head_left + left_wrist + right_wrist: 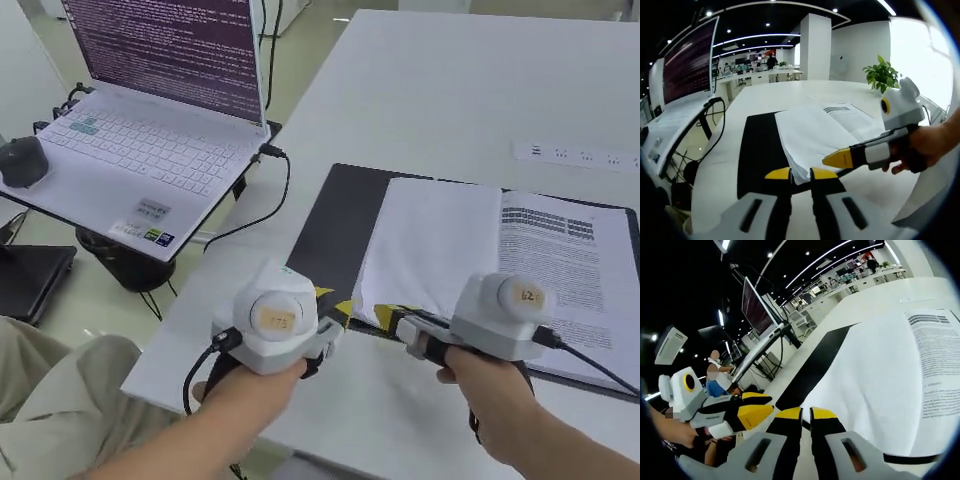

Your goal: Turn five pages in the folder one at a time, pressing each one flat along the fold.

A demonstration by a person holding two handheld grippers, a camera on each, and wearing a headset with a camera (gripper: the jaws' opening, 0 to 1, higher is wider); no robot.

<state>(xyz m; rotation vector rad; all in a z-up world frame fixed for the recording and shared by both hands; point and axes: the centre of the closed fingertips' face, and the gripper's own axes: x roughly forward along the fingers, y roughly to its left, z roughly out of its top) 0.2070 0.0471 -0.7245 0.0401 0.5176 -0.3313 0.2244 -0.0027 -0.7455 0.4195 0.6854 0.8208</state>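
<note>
A black folder lies open on the white table. A blank white page is spread on its left half and a printed page on its right. My left gripper sits at the folder's near edge, jaws together, just off the blank page's near-left corner. In the left gripper view, its yellow tips almost touch that page. My right gripper is close beside it, jaws together, pointing left over the same corner. Its own view shows its tips over the blank page, the left gripper alongside.
A white laptop stands open on a stand at the far left, with a dark mouse beside it. Its black cable trails near the table's left edge. A white power strip lies beyond the folder.
</note>
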